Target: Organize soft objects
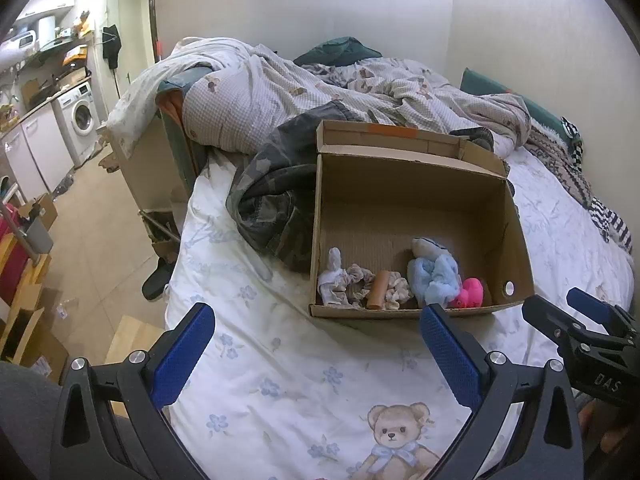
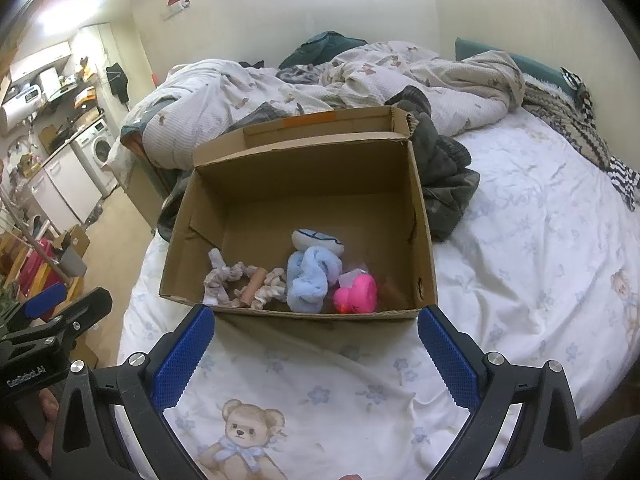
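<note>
Both your tools, left and right, are spread apart and hold nothing. The soft toys lie in the box on the bed.

Unmade bed against pale walls; washing machine beyond

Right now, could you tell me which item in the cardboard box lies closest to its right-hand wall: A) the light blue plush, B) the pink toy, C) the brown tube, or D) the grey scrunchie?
B: the pink toy sits rightmost in the cardboard box, beside the light blue plush.
</note>
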### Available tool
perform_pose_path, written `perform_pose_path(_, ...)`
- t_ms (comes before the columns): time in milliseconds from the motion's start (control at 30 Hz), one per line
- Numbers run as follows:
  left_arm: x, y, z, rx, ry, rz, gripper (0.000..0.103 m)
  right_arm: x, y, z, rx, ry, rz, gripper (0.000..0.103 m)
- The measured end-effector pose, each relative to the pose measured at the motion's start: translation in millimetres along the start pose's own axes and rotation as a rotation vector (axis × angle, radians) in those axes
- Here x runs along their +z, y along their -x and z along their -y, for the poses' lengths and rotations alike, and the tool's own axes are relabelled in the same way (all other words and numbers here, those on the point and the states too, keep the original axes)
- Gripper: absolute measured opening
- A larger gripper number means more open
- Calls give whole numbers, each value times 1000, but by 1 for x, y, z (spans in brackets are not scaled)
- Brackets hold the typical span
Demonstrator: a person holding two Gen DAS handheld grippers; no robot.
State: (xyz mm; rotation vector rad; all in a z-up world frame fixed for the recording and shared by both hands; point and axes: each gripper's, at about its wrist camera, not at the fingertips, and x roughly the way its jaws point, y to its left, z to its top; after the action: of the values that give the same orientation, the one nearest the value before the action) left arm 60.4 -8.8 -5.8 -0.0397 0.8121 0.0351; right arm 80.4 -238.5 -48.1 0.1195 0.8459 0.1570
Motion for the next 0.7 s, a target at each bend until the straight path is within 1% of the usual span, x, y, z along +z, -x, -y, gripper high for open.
perform_pose_path(433,0,-1,-1,0,0,-2,102,0,0,0,-2,1,2,103)
perform_pose_path(700,-1,-1,-1,2,3,-1,102,6,5,2,-11,12,17,103)
